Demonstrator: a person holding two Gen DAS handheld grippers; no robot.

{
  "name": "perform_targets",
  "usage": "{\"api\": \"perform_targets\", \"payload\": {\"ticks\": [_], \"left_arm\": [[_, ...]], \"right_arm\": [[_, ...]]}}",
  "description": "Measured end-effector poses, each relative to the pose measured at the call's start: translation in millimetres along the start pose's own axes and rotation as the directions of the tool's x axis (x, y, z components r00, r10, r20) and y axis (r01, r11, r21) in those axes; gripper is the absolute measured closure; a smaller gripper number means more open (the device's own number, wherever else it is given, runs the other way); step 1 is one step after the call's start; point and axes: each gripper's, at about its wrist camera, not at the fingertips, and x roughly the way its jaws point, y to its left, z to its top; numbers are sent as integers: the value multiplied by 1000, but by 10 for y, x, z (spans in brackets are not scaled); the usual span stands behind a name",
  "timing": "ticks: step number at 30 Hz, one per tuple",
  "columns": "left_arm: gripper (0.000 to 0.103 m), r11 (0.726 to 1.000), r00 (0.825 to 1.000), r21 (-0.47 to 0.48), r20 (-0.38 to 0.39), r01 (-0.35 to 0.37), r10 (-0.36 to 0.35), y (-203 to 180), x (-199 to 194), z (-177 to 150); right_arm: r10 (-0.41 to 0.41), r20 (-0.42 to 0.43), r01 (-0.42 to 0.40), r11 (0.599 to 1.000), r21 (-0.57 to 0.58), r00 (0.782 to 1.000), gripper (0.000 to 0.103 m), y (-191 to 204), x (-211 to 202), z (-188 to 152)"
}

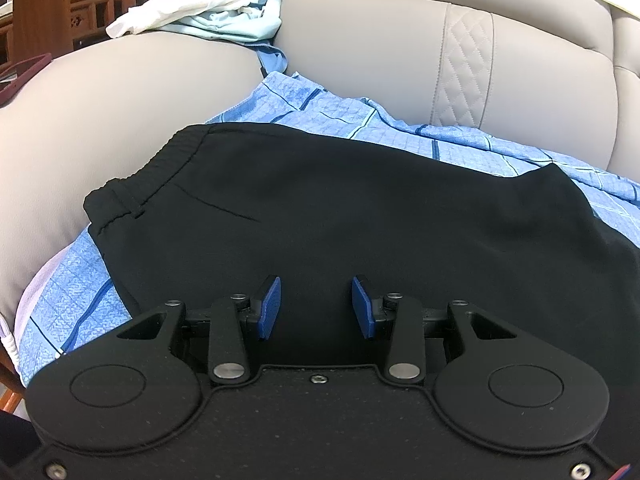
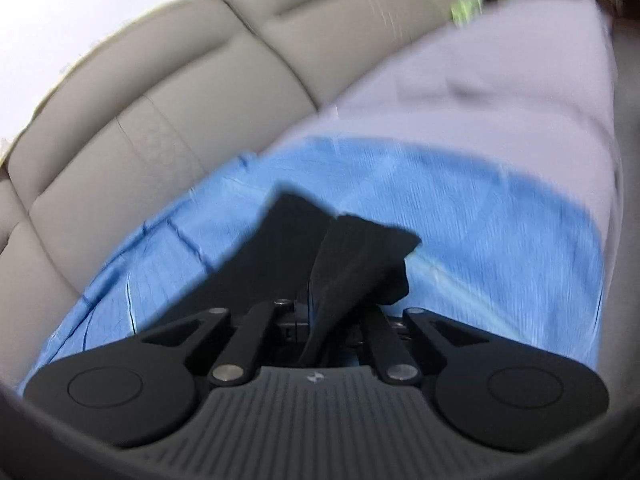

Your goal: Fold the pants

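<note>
Black pants point(image 1: 320, 208) lie spread on a blue checked sheet point(image 1: 360, 120) over a beige sofa point(image 1: 400, 40), waistband toward the armrest. The left gripper point(image 1: 316, 306) hovers low over the fabric, its blue-padded fingers point(image 1: 269, 307) parted and holding nothing. The right gripper point(image 2: 332, 316), seen in a blurred view, is clamped on a bunched end of the pants above the sheet.

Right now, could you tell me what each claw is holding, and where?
Right claw: shut on the pants at a bunched end. Left claw: open, holding nothing.
</note>
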Motion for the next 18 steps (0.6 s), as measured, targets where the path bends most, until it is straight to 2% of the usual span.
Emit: {"api": "perform_targets", "payload": {"ticks": [2, 3, 4, 6, 8, 10, 11, 12, 13, 14, 16, 18], "left_arm": [[65, 1000, 1000, 6, -4, 10, -10, -8, -7, -2], [65, 1000, 1000, 14, -4, 12, -12, -15, -11, -7], [65, 1000, 1000, 22, -5, 13, -13, -24, -20, -13], [64, 999, 1000, 34, -8, 26, -26, -40, -39, -24], [63, 998, 999, 42, -15, 39, -38, -60, -61, -38], [63, 998, 999, 59, -23, 38, -36, -87, -89, -44], [63, 997, 999, 66, -27, 34, -32, -92, -106, -44], [64, 997, 999, 71, -33, 33, -30, -93, -127, -35], [65, 996, 999, 78, -32, 39, -36, -91, -157, -18], [66, 996, 999, 83, -28, 44, -42, -88, -186, -2], [68, 995, 998, 81, -1, 55, -55, -91, -275, 65], [71, 993, 996, 84, 40, 80, -83, -119, -374, 145]], "right_arm": [[-3, 153, 14, 997, -74, 988, 97, 199, -237, 125], [-8, 209, 33, 992, -118, 978, 97, 279, -332, 158], [-29, 231, 64, 987, -144, 973, 96, 316, -353, 180], [-84, 202, 116, 982, -149, 976, 96, 263, -261, 171], [-163, 130, 177, 979, -103, 978, 95, 115, -101, 90], [-267, 40, 270, 961, -61, 963, 92, 0, 58, -40], [-305, 7, 305, 951, -55, 952, 70, -30, 111, -87], [-340, -10, 339, 939, -59, 940, 64, -42, 133, -128], [-345, 10, 345, 936, -70, 939, 44, -38, 102, -158], [-376, 16, 376, 922, -96, 926, 23, 11, 80, -139], [-417, 52, 420, 896, -144, 908, 15, 90, -8, -69], [-478, 107, 489, 859, -153, 872, 13, 202, -148, 18]]}}
